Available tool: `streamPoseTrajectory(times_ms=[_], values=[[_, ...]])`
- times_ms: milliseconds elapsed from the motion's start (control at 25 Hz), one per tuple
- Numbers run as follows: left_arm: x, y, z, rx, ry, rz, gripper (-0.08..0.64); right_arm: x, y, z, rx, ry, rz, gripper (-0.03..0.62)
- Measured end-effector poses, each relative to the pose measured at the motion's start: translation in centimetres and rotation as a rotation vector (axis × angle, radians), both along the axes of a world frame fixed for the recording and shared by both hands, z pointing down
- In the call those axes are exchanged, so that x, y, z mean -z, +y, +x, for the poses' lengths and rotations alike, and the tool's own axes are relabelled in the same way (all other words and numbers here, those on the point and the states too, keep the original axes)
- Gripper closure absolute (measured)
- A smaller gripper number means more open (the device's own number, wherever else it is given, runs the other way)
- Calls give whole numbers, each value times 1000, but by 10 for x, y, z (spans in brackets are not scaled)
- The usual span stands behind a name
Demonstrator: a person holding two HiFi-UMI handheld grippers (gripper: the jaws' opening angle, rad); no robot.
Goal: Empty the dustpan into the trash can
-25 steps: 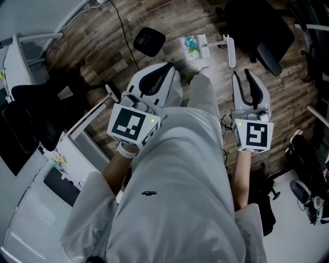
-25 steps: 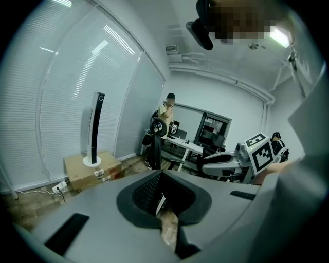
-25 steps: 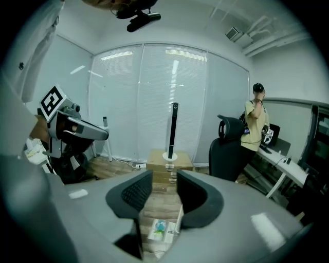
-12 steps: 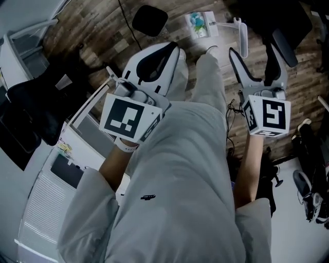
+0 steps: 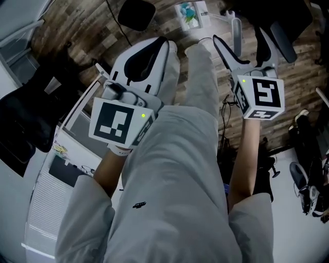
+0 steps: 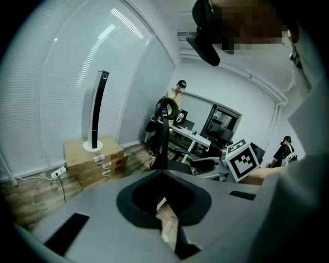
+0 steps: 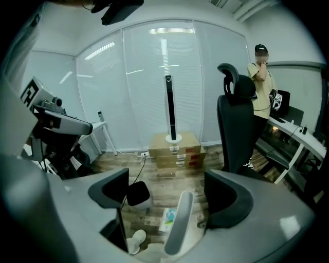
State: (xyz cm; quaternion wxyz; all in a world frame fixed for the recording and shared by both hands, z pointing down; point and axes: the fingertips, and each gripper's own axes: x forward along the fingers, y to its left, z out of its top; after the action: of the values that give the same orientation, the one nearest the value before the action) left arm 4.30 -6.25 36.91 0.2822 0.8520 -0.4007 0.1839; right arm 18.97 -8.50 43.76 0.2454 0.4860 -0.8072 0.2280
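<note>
A white dustpan (image 5: 189, 12) with colourful litter lies on the wooden floor, and its long white handle (image 5: 236, 25) stands up from it. My right gripper (image 5: 237, 35) is opening its jaws and the handle stands between them without being pressed. In the right gripper view the handle (image 7: 179, 222) rises between the jaws of the right gripper (image 7: 169, 198), with the dustpan (image 7: 168, 219) below. A small black-lined trash can (image 5: 135, 12) (image 7: 138, 194) sits left of the dustpan. My left gripper (image 5: 165, 45) (image 6: 163, 172) is shut and empty, over the person's left leg.
A black office chair (image 7: 234, 123) stands at the right, cardboard boxes (image 7: 175, 149) with a tower fan at the far wall. A white desk frame (image 5: 82, 110) and a dark chair (image 5: 31, 113) are at the left. A cable (image 5: 114, 20) runs across the floor. A white shoe (image 7: 136, 239) is near the dustpan.
The right jaws have spread wide and now straddle the dustpan handle, which stood to their left before. Both grippers have sunk towards the floor, and the trash can and dustpan have slid up the head view.
</note>
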Motion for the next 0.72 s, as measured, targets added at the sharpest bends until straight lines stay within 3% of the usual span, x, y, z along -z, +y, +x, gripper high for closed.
streamPoseTrajectory(times_ms=[240,440,720], values=[[-26,-2,14,-7,-10,-29,554,-53,-3,14,21,80,-97,133],[-45,-3,24,-21,-25,-43,554,-85,-9,21,-4,67,-148,140],[-61,1,26,-18,-32,-84,554,-112,-11,26,-32,72,-223,235]])
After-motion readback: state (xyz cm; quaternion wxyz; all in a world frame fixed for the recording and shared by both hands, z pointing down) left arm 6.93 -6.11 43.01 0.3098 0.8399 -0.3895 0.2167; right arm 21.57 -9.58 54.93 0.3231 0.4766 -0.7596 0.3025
